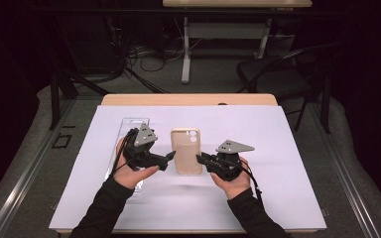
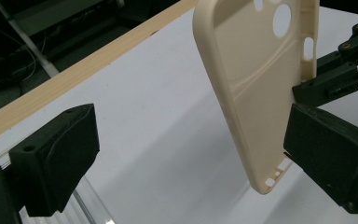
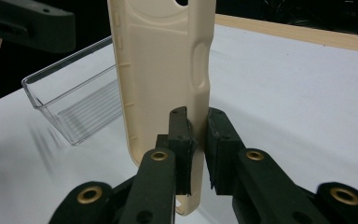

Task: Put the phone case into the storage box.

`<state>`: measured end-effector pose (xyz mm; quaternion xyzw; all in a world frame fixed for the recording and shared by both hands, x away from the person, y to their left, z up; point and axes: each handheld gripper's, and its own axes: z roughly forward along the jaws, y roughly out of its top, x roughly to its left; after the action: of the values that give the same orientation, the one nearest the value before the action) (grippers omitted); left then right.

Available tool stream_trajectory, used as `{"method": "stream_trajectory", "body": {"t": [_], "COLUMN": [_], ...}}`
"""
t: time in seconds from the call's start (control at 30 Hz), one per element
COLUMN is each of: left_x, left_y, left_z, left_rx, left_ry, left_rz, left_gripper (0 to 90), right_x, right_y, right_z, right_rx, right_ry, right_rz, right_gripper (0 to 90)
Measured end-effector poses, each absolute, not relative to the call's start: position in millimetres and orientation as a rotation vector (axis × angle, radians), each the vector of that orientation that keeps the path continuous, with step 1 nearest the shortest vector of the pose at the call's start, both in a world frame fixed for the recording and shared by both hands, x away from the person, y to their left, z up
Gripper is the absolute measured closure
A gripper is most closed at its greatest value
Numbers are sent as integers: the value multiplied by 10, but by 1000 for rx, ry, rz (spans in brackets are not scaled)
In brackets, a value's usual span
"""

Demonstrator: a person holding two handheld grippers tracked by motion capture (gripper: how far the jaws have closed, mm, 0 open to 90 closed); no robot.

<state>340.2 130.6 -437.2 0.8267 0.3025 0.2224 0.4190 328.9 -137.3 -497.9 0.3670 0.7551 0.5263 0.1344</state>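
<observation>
Your right gripper pinches the light, bendy phone case by its thin side wall, so grip gently, while your left gripper stands open around it.

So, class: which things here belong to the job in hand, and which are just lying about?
In the job:
phone case
right gripper, clamped on its edge
left gripper, open beside it

Lying about:
clear tray
chair
floor cables

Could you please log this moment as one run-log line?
right gripper: shut on case edge | left gripper: open beside case | tray: on table, apart
</observation>
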Motion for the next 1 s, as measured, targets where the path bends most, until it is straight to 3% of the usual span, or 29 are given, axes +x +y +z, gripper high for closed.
{"method": "stream_trajectory", "body": {"t": [0.63, 1.0], "left_x": [3360, 3305], "left_y": [1358, 1340], "left_z": [-4295, -4259], "left_rx": [2076, 2090], "left_ry": [730, 691], "left_rz": [643, 696], "left_gripper": [165, 335], "right_x": [3218, 3200], "right_y": [-1227, -1194], "right_z": [-5018, -5027], "right_rx": [1002, 985], "right_ry": [2223, 2231], "right_rz": [1474, 1451], "right_gripper": [820, 820]}}
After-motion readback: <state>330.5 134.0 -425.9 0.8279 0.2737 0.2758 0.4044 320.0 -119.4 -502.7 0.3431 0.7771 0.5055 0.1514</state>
